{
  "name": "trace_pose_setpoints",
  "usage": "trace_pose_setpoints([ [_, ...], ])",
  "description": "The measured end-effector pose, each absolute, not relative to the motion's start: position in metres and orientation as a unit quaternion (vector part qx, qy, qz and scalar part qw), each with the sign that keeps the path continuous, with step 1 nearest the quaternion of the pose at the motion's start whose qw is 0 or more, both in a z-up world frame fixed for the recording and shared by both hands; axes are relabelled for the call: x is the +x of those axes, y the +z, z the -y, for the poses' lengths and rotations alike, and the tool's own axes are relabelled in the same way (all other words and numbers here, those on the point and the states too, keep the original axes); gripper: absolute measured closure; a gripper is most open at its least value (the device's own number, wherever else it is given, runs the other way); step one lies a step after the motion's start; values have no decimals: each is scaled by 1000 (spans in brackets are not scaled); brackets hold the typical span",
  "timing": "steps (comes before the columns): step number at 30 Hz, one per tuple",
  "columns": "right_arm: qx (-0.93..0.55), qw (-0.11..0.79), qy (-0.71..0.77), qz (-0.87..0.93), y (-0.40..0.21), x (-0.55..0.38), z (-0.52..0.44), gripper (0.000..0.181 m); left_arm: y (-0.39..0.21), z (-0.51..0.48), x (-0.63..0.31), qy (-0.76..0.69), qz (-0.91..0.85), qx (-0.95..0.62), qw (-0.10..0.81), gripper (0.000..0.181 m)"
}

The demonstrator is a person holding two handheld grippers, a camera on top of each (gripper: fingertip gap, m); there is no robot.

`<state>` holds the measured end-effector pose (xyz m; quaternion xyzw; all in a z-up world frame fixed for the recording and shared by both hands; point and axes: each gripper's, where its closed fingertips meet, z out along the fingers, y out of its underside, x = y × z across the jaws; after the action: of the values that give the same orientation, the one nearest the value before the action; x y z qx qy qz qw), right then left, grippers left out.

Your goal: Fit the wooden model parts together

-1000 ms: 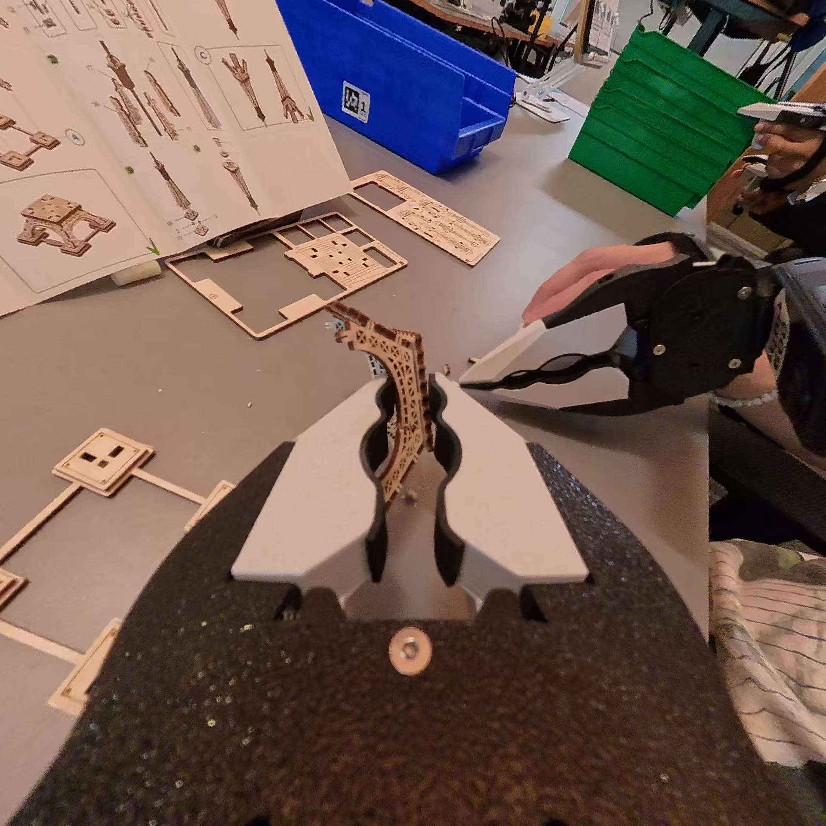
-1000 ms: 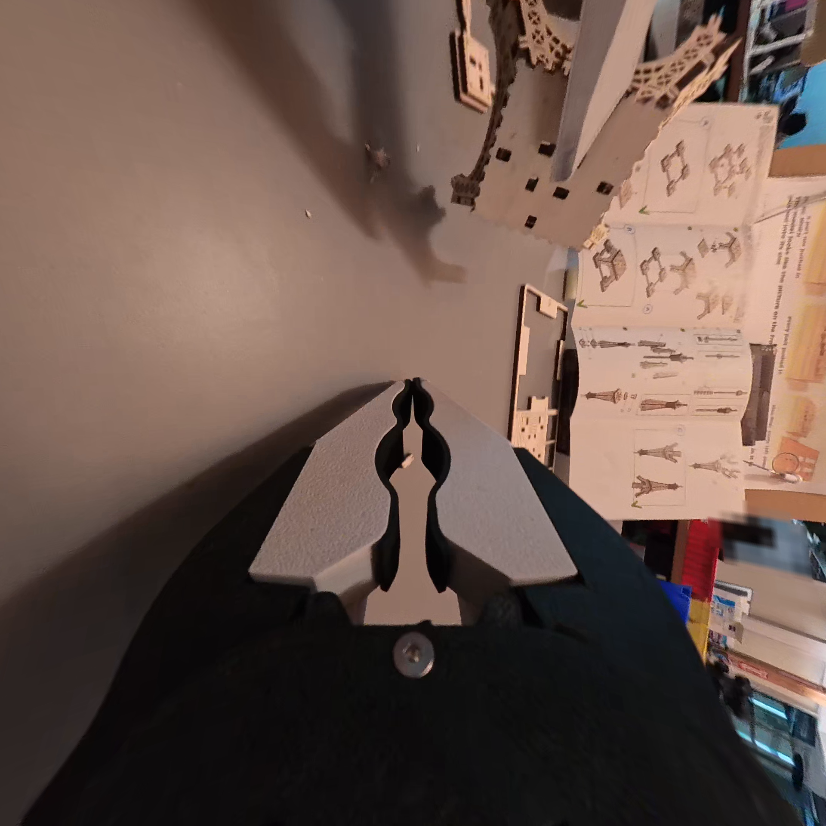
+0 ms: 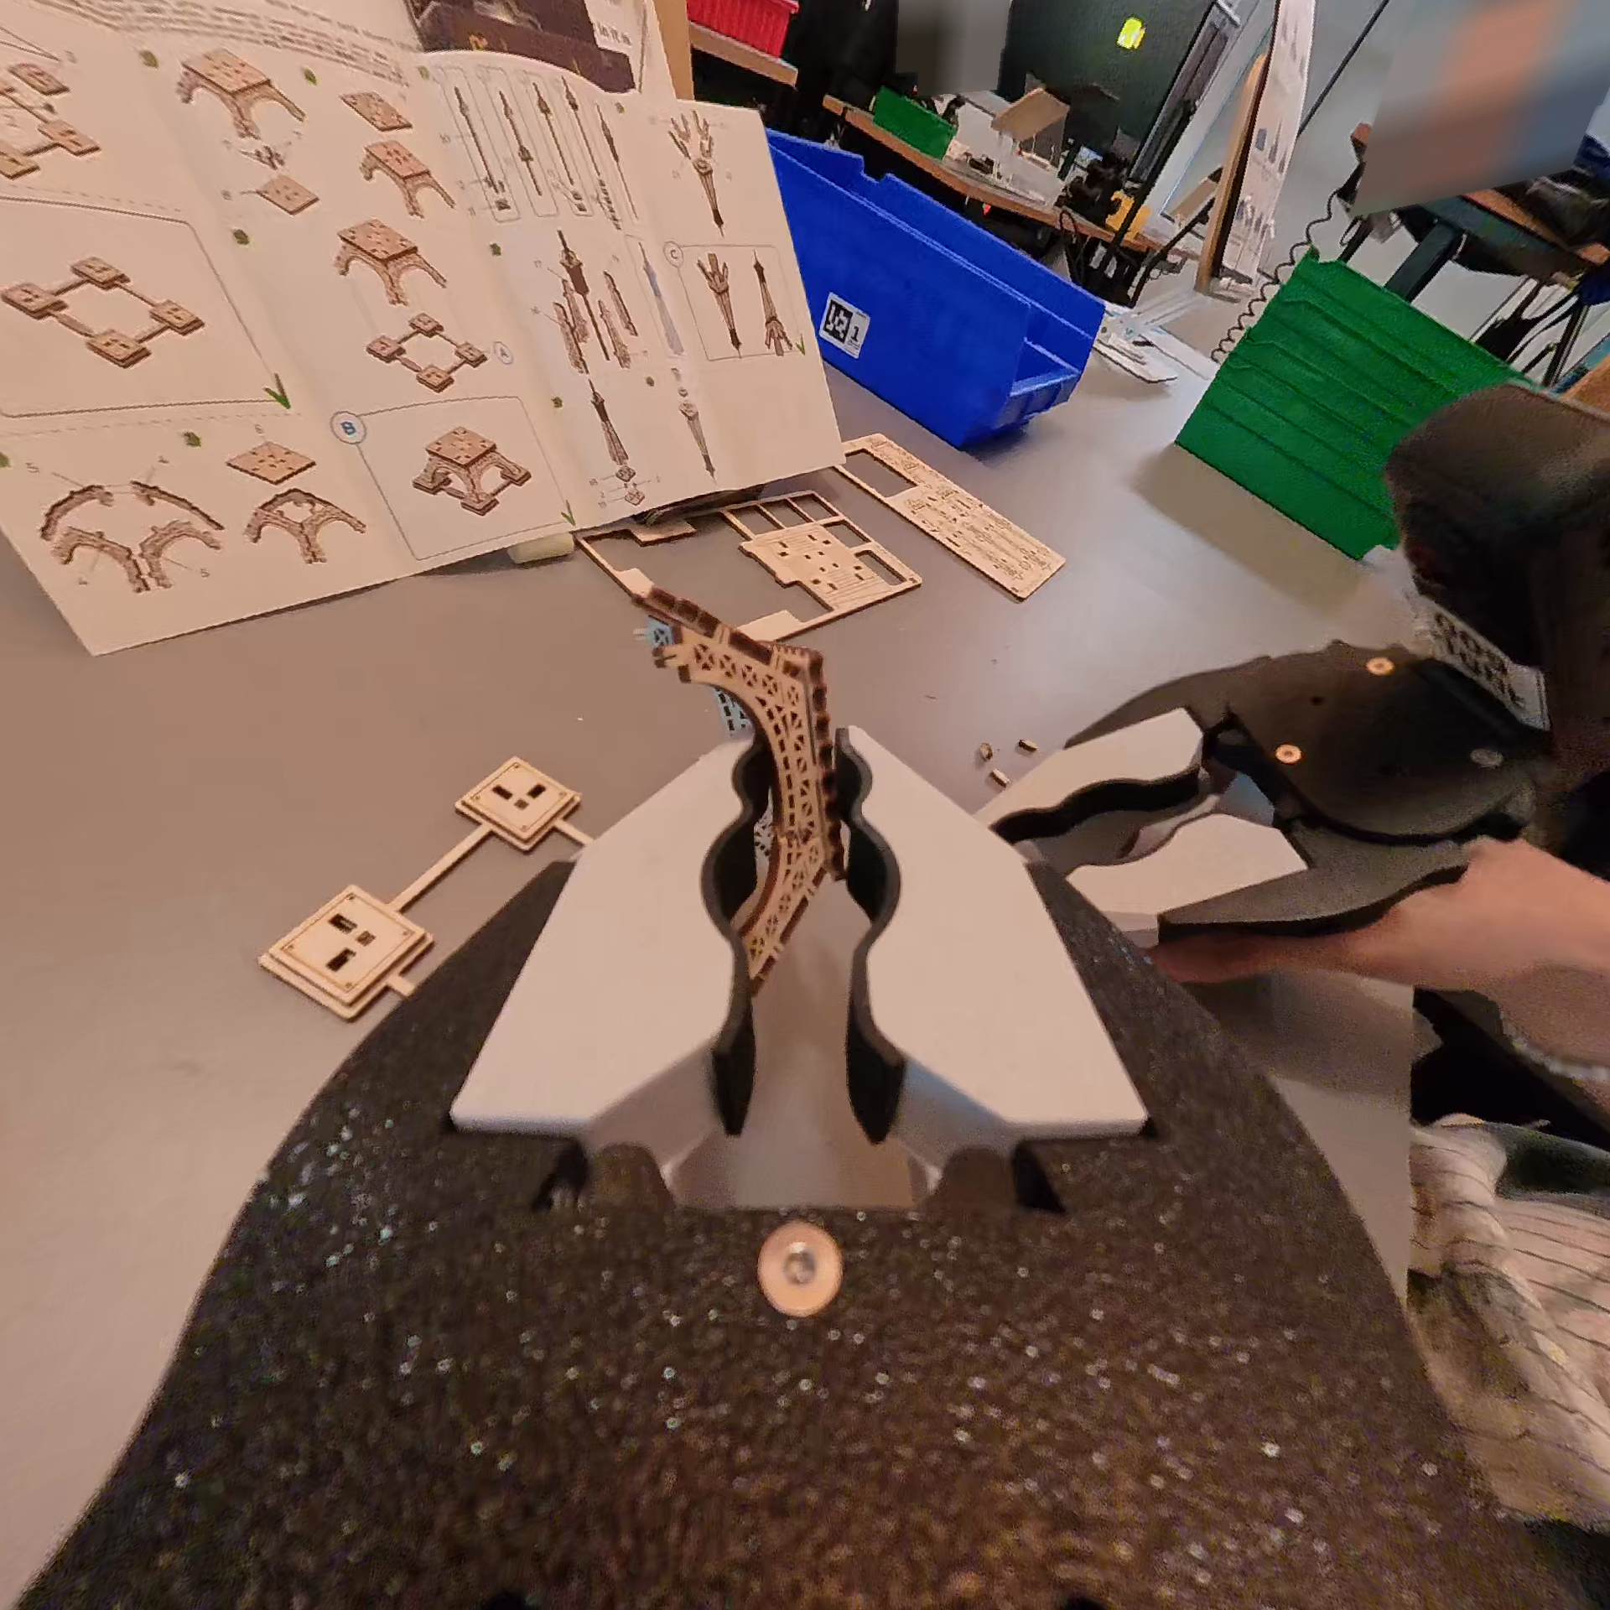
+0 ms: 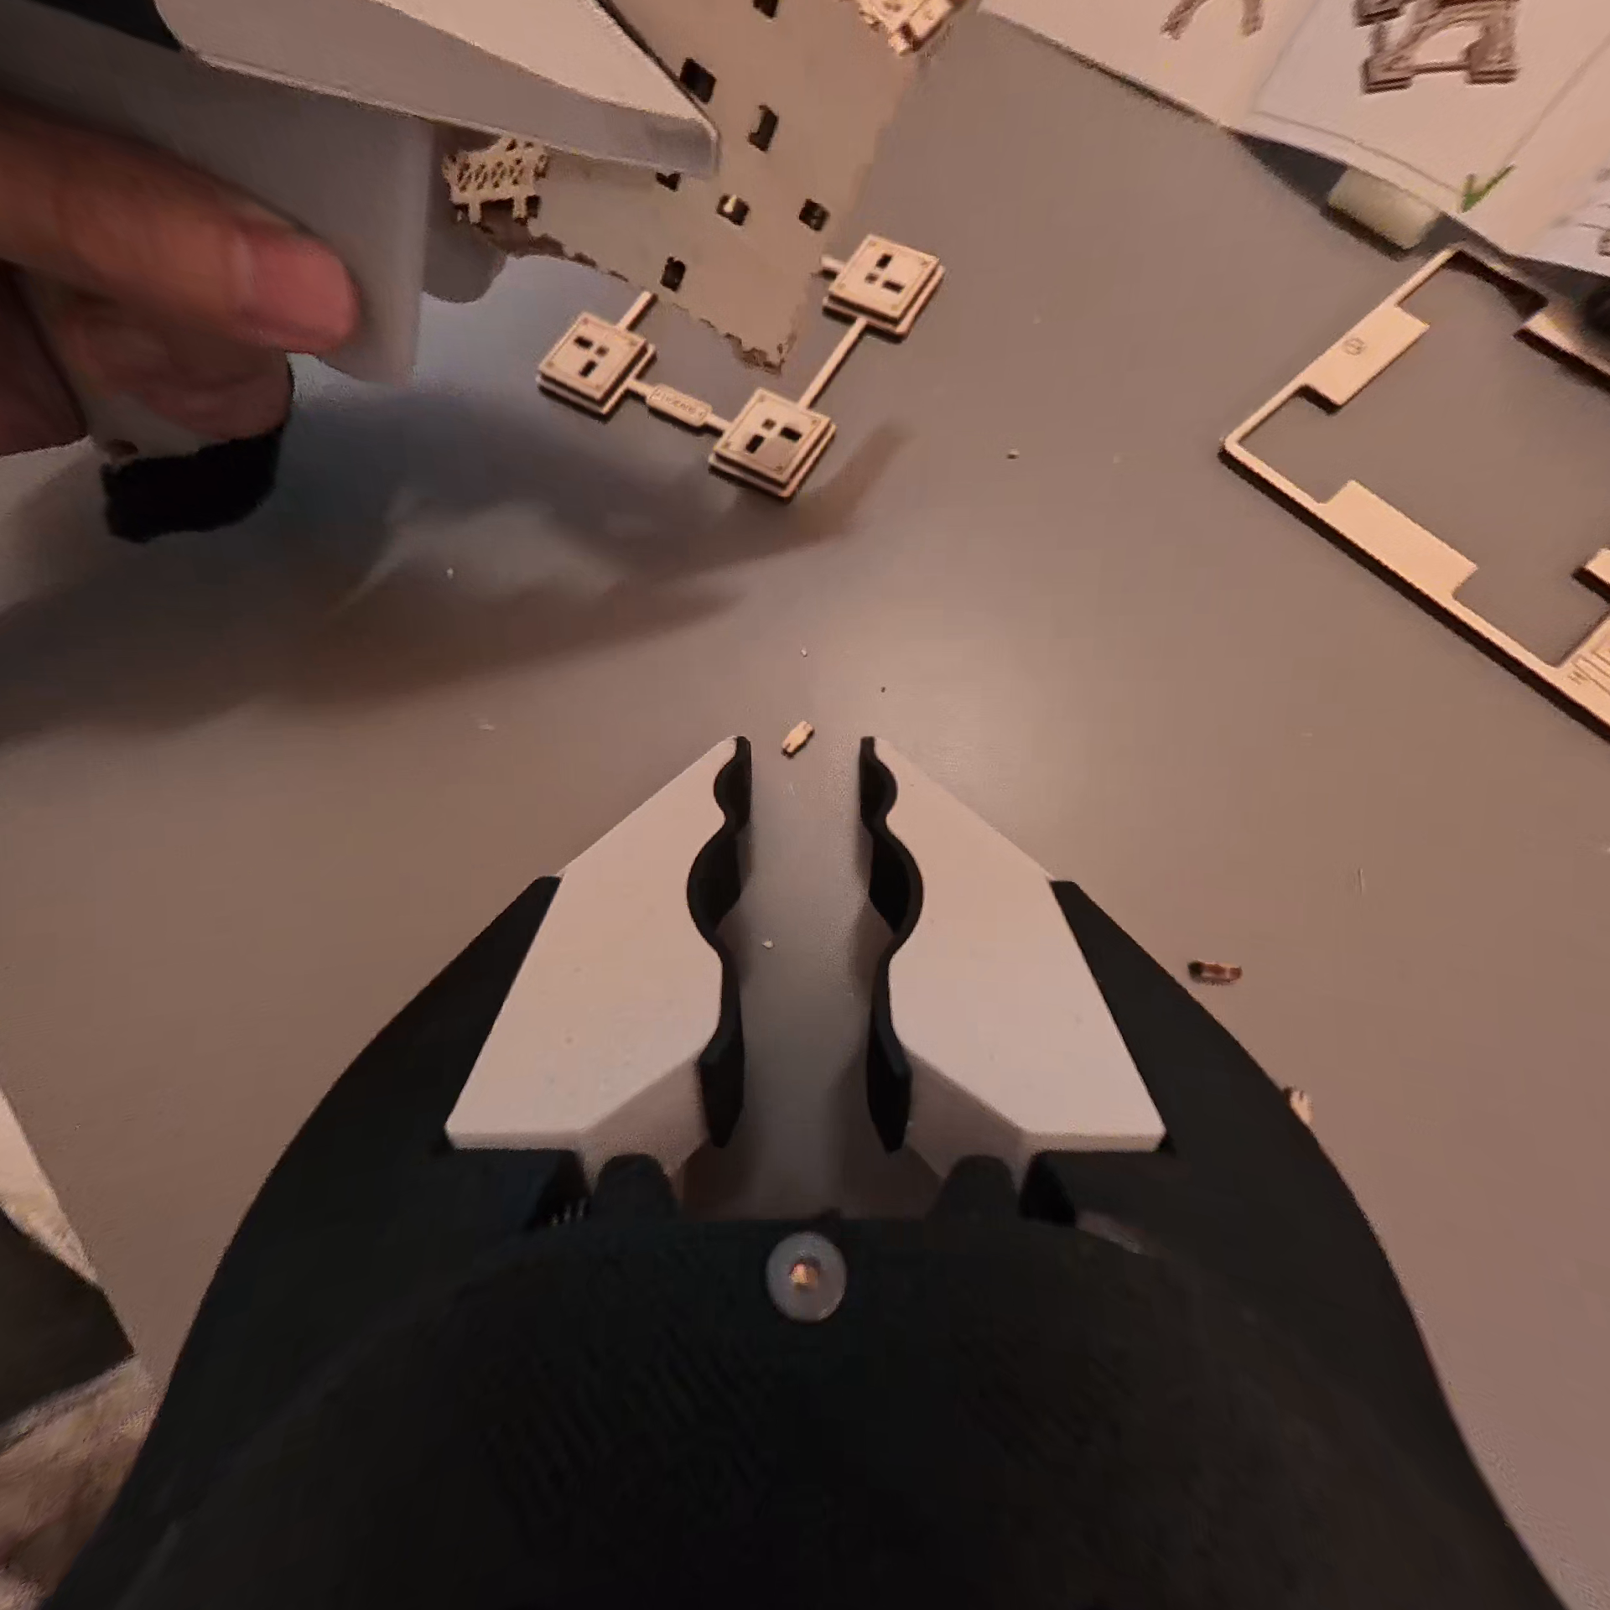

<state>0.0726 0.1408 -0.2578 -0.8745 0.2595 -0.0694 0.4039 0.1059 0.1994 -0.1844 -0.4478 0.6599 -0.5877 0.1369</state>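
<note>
Left wrist view: my left gripper [image 3: 797, 784] clamps the arched tower piece [image 3: 775, 784], its long axis running from 6 to 11 o'clock; my right gripper [image 3: 1011, 815] lies at 3 o'clock. Right wrist view: my right gripper [image 4: 803, 749], parted and empty, points at a wood chip [image 4: 796, 738]; the four-pad base frame [image 4: 740, 366] lies at 12 o'clock, under the held piece.

Left gripper [image 3: 797, 767]: speckled black body, pale grey wedge fingers [image 3: 610, 950], wavy black pads, silver screw [image 3: 799, 1266] at centre. Right gripper [image 4: 803, 749]: same build, smooth black body, silver screw [image 4: 805, 1276]; brass-coloured screws and white patterned tag on its side in left wrist view.
</note>
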Motion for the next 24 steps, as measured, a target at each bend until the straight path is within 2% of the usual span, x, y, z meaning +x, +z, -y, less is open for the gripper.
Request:
trace_pose_setpoints([
  [1,-868,410,-81,-269,-258,73,-141,159,-184,-201,106,-590,-657,-449,137,170],
  [14,-836,380,-159,-361,-259,70,-145,163,-168,-224,114,-621,-633,-441,142,170],
  [21,-823,376,-169,-391,-260,76,-137,181,-154,-223,120,-643,-625,-426,119,170],
  [24,-833,377,-168,-370,-260,77,-139,181,-145,-217,120,-651,-628,-411,115,170],
])
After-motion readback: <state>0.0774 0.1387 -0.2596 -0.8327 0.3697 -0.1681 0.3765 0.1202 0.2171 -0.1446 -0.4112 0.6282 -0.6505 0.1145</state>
